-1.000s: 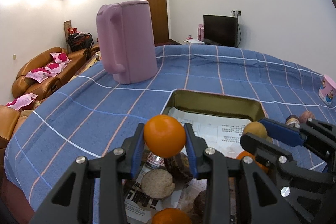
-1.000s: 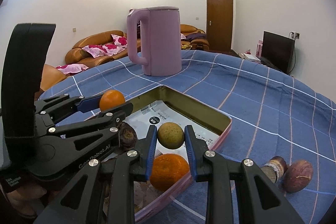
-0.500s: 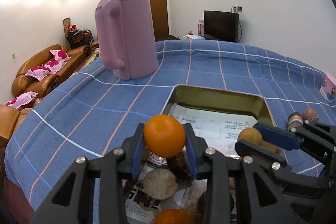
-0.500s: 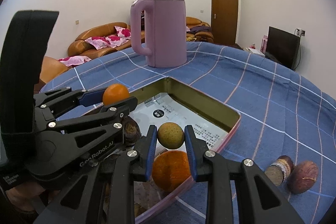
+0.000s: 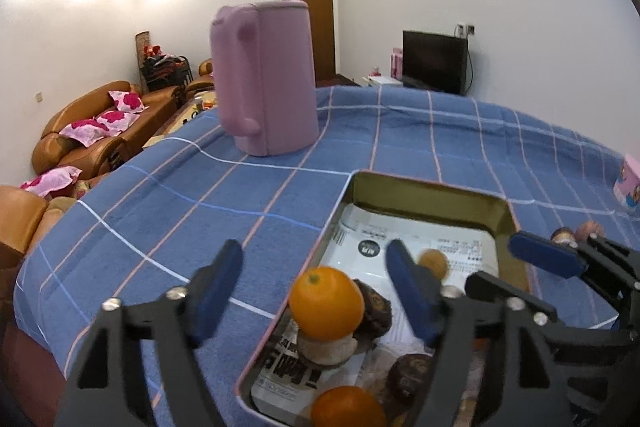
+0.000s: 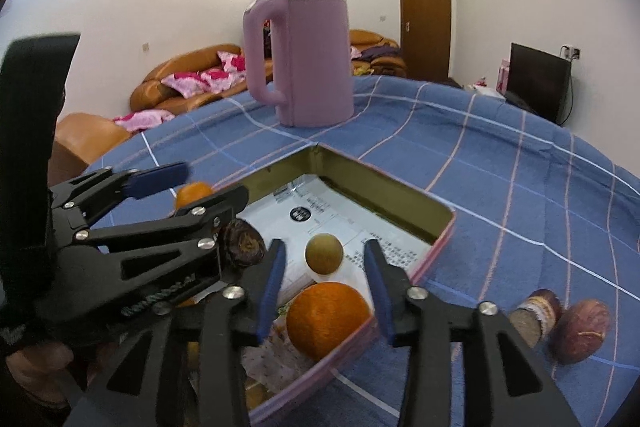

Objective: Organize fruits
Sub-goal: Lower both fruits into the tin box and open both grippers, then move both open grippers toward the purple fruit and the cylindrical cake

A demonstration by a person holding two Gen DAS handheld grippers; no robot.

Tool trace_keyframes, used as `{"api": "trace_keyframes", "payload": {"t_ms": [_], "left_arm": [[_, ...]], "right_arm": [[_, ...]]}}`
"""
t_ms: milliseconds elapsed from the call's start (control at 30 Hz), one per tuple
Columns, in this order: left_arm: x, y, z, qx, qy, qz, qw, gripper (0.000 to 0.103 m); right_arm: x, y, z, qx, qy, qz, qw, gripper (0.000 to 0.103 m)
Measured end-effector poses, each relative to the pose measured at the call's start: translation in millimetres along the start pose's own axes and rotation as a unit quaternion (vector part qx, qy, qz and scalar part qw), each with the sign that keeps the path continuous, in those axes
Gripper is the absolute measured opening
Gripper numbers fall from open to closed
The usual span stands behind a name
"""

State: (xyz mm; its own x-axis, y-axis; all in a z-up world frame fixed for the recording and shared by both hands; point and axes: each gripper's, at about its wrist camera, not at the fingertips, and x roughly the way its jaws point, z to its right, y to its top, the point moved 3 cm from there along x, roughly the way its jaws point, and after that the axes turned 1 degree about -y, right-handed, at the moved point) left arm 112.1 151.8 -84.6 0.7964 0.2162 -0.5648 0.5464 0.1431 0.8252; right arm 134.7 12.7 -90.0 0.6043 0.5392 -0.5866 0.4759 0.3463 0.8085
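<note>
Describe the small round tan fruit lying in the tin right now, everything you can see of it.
The small round tan-green fruit has dull, faintly speckled skin and looks whole. It sits on the printed paper lining the gold-walled rectangular tin, just beyond a large orange. It lies between the opening jaws of the right gripper, whose pads are clear of it.

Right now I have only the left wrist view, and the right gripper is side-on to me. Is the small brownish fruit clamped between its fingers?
Observer: No. In the right wrist view the small brownish fruit is between the right gripper's pads with a gap on each side, and the jaws are opening.
Reviewer: Is anything below that gripper that I can't see?
Observer: Yes. A rough-skinned orange lies in the near corner of the tin, against its pink wall.
</note>
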Motion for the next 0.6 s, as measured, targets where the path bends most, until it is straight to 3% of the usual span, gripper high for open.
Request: {"api": "trace_keyframes", "payload": {"t_ms": [100,233,400,500,600], "left_arm": [[-10,2,7,0.002,-0.011,0.009,0.9999,0.08],[-25,4,26,0.016,-0.019,0.025,0.9994,0.092],[-34,5,61,0.041,-0.038,0.033,0.9979,0.093],[-34,4,81,0.059,-0.044,0.031,0.9968,0.093],[-32,2,98,0.076,-0.049,0.029,0.9955,0.093]], "right_arm": [[-13,-2,6,0.002,-0.015,0.013,1.0,0.062],[-36,-7,18,-0.017,-0.045,0.027,0.998,0.063],[-64,-12,58,0.004,-0.092,0.037,0.995,0.063],[-72,-18,95,0.03,-0.157,0.025,0.987,0.063],[-76,-25,121,0.066,-0.186,0.017,0.98,0.063]]}}
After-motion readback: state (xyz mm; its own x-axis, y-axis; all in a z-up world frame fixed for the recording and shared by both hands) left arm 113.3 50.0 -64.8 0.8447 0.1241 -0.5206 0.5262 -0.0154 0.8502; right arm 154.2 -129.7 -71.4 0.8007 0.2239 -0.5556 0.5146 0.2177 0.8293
